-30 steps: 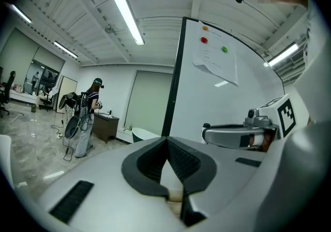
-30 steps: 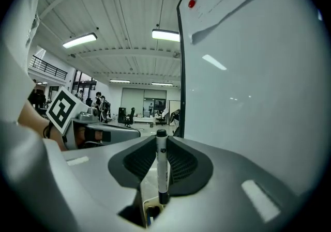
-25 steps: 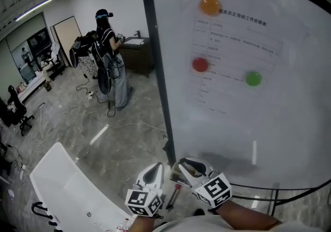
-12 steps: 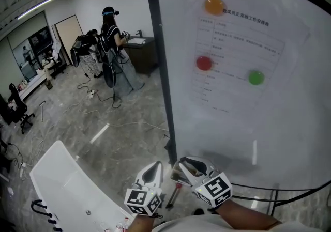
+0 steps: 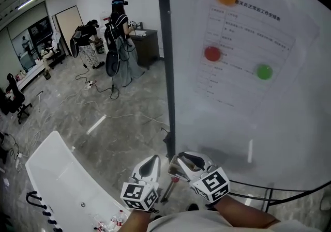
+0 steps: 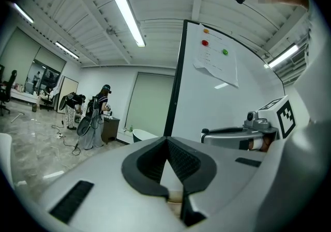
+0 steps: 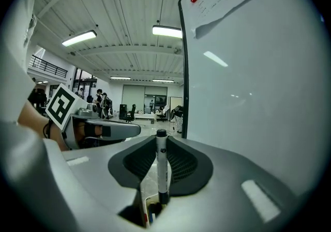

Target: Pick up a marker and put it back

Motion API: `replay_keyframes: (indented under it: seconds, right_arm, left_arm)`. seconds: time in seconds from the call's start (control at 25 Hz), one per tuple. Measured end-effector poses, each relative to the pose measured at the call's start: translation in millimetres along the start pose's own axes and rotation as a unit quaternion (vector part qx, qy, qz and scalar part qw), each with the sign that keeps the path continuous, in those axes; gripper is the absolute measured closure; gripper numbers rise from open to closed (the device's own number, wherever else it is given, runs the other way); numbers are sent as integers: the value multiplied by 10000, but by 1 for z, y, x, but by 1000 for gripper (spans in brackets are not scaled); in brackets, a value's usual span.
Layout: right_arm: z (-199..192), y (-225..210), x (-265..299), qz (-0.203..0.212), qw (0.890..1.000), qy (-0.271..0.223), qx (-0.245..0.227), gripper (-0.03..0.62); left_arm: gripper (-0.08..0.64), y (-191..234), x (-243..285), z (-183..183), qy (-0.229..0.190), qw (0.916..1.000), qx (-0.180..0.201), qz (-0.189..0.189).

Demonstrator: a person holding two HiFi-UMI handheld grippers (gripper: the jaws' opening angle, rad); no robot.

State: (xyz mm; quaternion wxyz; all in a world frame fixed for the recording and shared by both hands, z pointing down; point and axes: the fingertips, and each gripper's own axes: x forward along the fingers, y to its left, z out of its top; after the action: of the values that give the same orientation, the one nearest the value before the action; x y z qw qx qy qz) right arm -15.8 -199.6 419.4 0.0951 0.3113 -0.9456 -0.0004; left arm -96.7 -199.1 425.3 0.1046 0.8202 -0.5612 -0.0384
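Beside the whiteboard (image 5: pixel 269 133), right tool (image 7: pixel 161 138) clamps a marker (image 7: pixel 163 170); left tool (image 6: pixel 166 141) is clenched, empty.

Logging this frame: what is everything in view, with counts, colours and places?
whiteboard: one, white with a black frame, upright at right
paper sheet: one, white, printed, on the whiteboard
magnets: three, orange, red, green, on the paper sheet
marker: one, white with black cap, in the right hand-held gripper
people: two, dark tops, far back left
table: one, white, lower left
left hand-held gripper: one, grey, jaws together, empty
right hand-held gripper: one, grey, shut on the marker
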Motion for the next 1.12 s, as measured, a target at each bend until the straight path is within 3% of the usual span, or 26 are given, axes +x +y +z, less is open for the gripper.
replay_keyframes:
  seconds: [0.36,0.6,0.84,1.12]
  right_arm:
    - [-38,12,23,413,9966,706,-130,525]
    - [-86,20,45,727,9851,1509,-383,525]
    - [-143,32,61,1039,9618,2386,-847,525]
    - [-206,41,72,1227,9216,3331,-1570,525]
  left_arm:
    - [555,15,-10,-8,9,9997,-189,169]
    - [555,32,-18,-20,44,9988,-322,374]
    - [555,45,-29,-32,69,9972,-472,584]
    - [555,62,-41,-43,161,9946,-595,830]
